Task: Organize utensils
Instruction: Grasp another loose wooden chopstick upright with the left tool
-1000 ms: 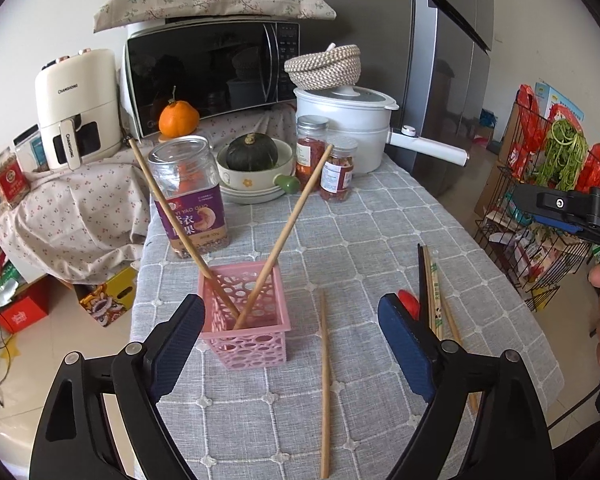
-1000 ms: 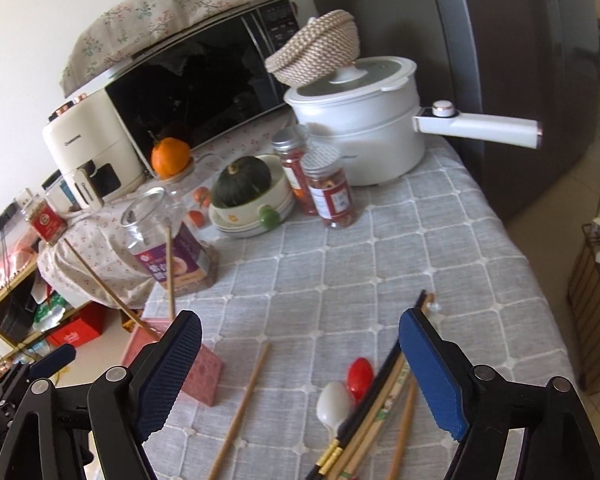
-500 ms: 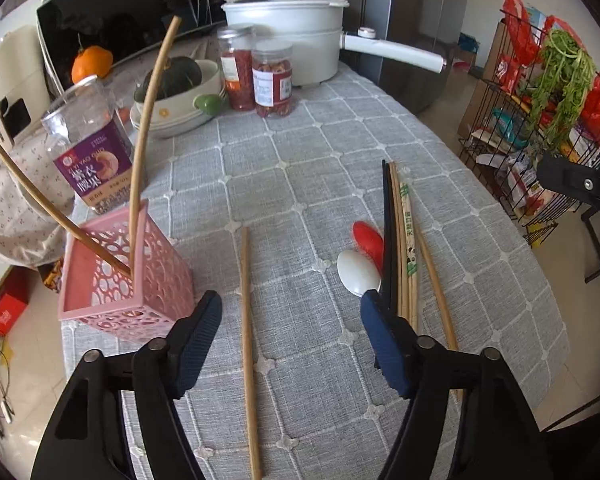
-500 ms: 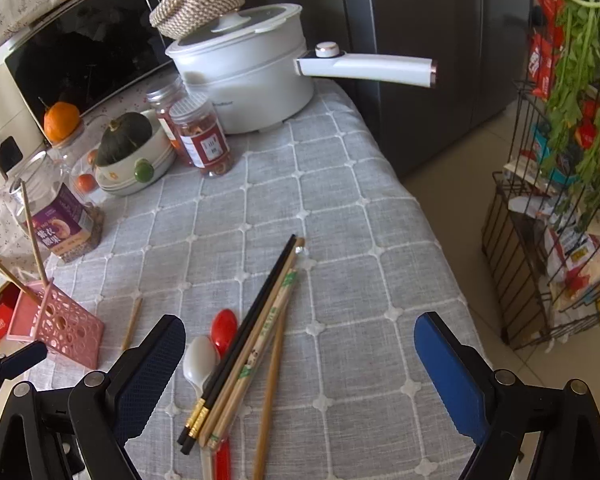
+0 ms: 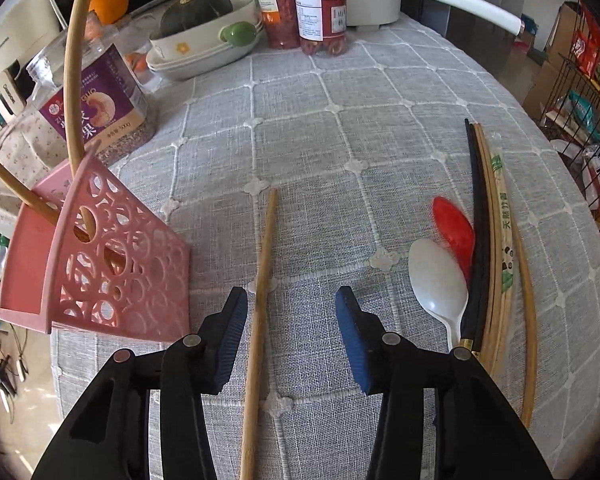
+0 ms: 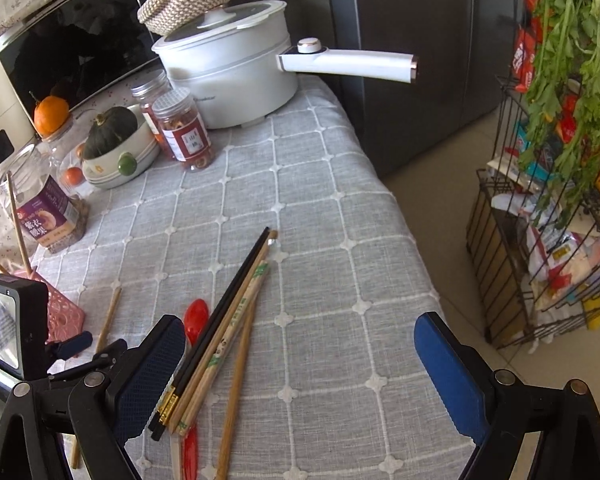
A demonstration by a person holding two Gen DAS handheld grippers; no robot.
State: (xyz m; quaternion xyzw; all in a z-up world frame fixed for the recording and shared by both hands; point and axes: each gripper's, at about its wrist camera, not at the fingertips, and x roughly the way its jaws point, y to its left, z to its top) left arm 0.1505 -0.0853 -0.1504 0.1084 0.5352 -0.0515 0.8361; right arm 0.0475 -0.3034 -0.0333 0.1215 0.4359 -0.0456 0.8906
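1. Left wrist view: the left gripper (image 5: 291, 320) is seen with jaws partly open, astride a lone wooden chopstick (image 5: 262, 296) lying on the tablecloth (image 5: 320, 128); nothing is gripped yet.
2. Two chopsticks (image 5: 74, 80) are already stood in the pink holder (image 5: 112, 272), so the task is judged only begun.
3. A bundle of chopsticks (image 6: 224, 328), a white spoon (image 5: 440, 284) and a red spoon (image 5: 454, 228) are left loose to the right.
4. The right gripper (image 6: 300, 372) is held wide open above that bundle, empty.

Grey checked tablecloth (image 6: 320, 208), dark fridge (image 6: 420, 40), tiled floor (image 6: 440, 184), wire rack (image 6: 540, 240).
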